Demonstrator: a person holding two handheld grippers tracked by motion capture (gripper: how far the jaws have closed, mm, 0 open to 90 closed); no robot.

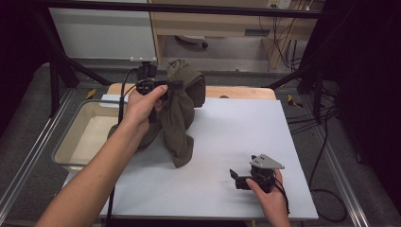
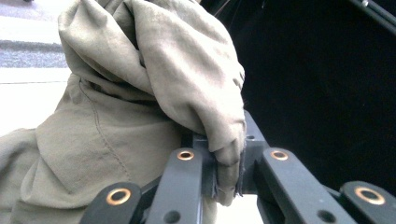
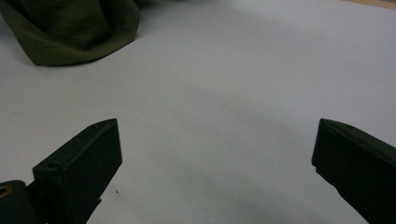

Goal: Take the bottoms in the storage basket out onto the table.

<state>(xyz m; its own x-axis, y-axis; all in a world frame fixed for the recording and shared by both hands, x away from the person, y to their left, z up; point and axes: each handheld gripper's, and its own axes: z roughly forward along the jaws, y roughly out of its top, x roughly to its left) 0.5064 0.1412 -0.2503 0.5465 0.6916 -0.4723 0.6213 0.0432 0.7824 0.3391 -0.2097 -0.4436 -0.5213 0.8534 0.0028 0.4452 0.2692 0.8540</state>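
From the high view we've got an olive-green cloth (image 1: 182, 109) held up off the white table (image 1: 227, 142) by the left gripper (image 1: 165, 90). The lower end of the cloth still touches the table, and part of it drapes toward the beige bin (image 1: 78, 137) sitting at the table's left edge, so our guess is it's being lifted out of or over that bin. Holding it high like this probably lets the cloth hang and unbunch under its own weight. The right gripper (image 1: 239, 179) is parked low near the front right of the table, well apart from the cloth, and looks like it's waiting its turn.

In the left gripper view, we can see the jaws pressed together on a folded edge of the cloth (image 2: 140, 93), with a frayed hem poking out between them. It's a pinch on a thin bit, not a big handful.

In the right gripper view, the jaws are spread wide with nothing between them, just bare table (image 3: 224, 93) ahead. The bottom end of the cloth (image 3: 74, 32) sits at the upper left, resting on the table.
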